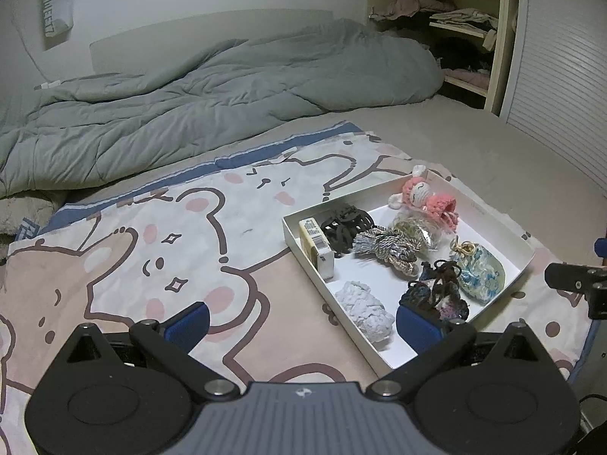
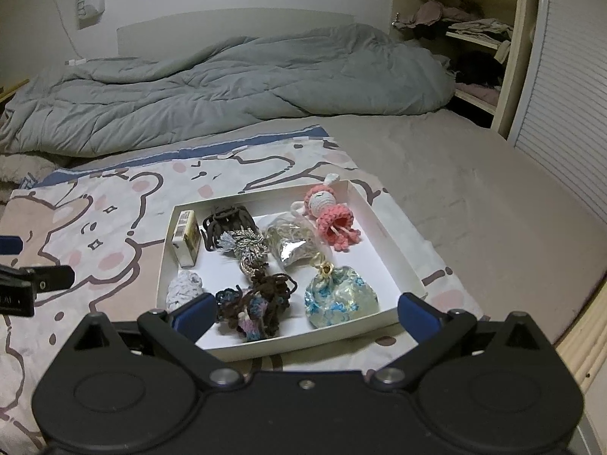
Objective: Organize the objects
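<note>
A shallow white tray lies on a cartoon-bear cloth on the bed. It holds a pink crochet doll, a black hair claw, a small box, a braided rope knot, a clear bag, a blue-white pouch, a dark yarn piece and a white crochet piece. My left gripper is open and empty at the tray's near left corner. My right gripper is open and empty over the tray's near edge.
A rumpled grey duvet lies across the back of the bed. Open shelves with clothes and a ribbed panel stand at the right. A white bag hangs on the wall.
</note>
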